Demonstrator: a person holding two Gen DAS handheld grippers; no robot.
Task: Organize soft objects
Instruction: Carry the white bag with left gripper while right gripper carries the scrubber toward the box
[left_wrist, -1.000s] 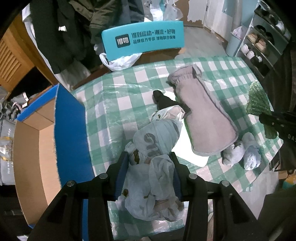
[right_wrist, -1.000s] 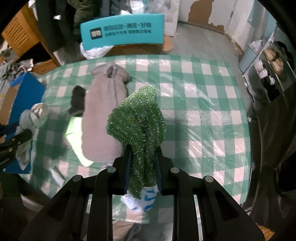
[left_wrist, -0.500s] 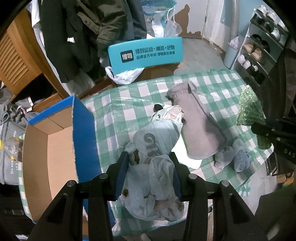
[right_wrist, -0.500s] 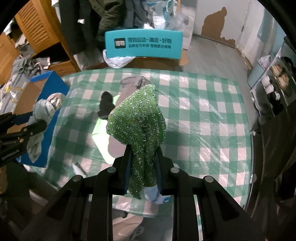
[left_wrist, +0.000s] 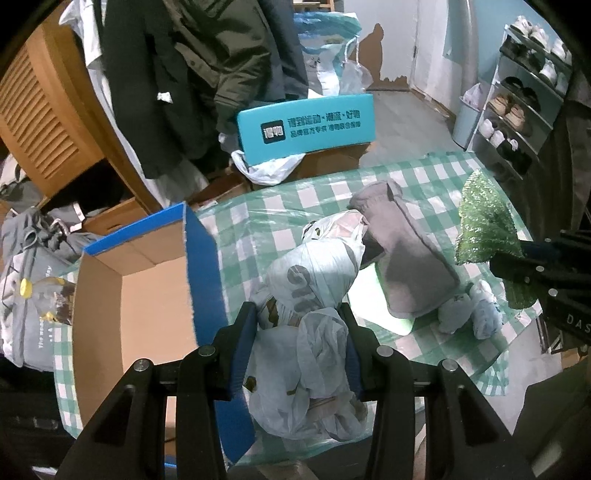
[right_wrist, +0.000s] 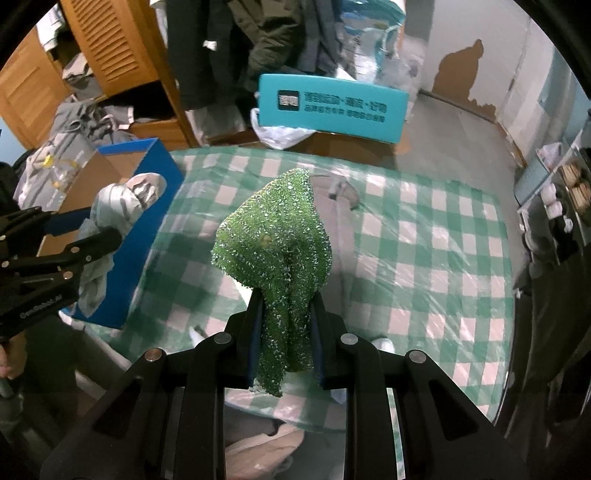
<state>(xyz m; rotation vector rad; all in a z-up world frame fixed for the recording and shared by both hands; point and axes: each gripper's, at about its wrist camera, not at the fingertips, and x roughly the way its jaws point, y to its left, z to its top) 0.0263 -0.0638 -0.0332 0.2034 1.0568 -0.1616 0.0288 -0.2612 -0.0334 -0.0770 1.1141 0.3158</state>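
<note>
Soft things are being gathered for the box (left_wrist: 122, 295), which sits open-topped at the left of the left wrist view, its blue wall (left_wrist: 203, 273) beside the checked table (left_wrist: 258, 206); open that way, it can take items dropped from above. At lower centre of that view the left gripper (left_wrist: 299, 347) is clamped on a crumpled pale bag (left_wrist: 314, 295), lifted clear of the table and near the box's edge, probably so it can swing over the opening. Further right a grey mitt (left_wrist: 406, 254) and two pale bundles (left_wrist: 469, 314) lie on the cloth, not yet collected. In the right wrist view the right gripper (right_wrist: 286, 336) pinches a green cloth (right_wrist: 273, 240) narrowly at its lower end, so it stands bunched above the jaws, over the table's middle.
</note>
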